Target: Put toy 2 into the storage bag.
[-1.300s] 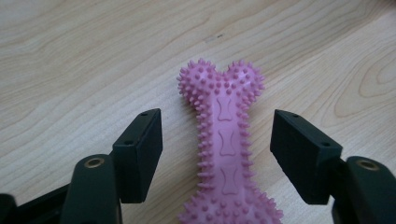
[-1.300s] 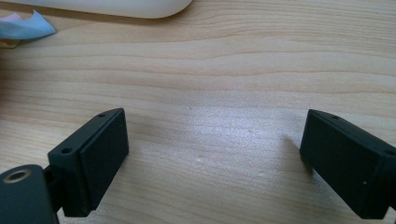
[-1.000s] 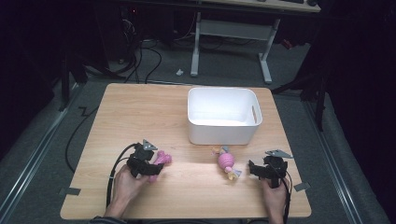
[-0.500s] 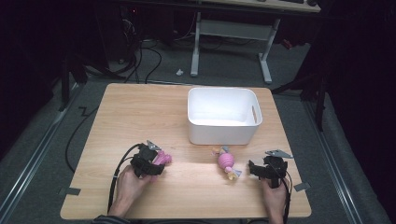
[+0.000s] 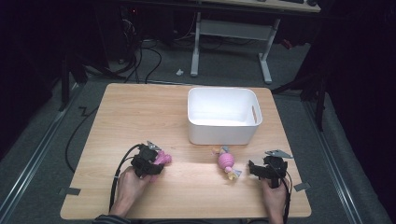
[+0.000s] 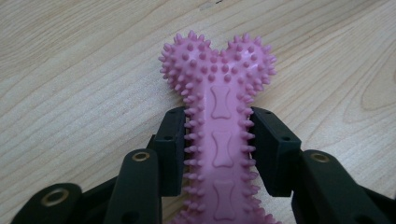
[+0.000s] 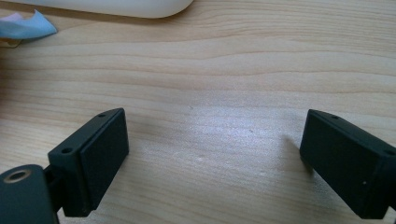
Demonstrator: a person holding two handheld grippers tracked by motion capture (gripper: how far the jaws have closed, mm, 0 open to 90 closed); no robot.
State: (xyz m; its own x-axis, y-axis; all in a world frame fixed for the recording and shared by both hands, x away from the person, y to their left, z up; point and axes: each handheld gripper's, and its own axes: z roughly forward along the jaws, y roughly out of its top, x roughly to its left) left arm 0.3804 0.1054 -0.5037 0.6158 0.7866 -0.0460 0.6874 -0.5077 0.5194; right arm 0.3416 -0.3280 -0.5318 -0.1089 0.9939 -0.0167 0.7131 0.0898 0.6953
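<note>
The left tool (image 6: 218, 140) is clenched on a pink spiked bone toy (image 6: 218, 107); its jaws have just been closing, and both black pads now press the spikes along the toy's narrow shaft. In the left gripper view the toy lies flat on the wooden table (image 6: 70, 70), its knobbed, heart-shaped end pointing away from the tool, with small raised bone shapes running down the middle of the shaft. In the high view this tool (image 5: 148, 161) and the toy (image 5: 162, 159) sit near the table's front edge, toward its left corner, with the person's left hand (image 5: 128, 186) behind the tool.

The right tool (image 7: 212, 154) is released: its 2 pads stand wide apart over bare wood, with nothing between them. In the high view it (image 5: 261, 169) rests near the front right corner of the table (image 5: 140, 112), held by the right hand (image 5: 274, 198).

Between the 2 tools, a second pink toy (image 5: 227, 161) with pale blue and yellow bits at its ends lies on the table, just in front of a white plastic bin (image 5: 223, 133) that stands toward the far right part of the table. The bin is well apart from the bone toy.
</note>
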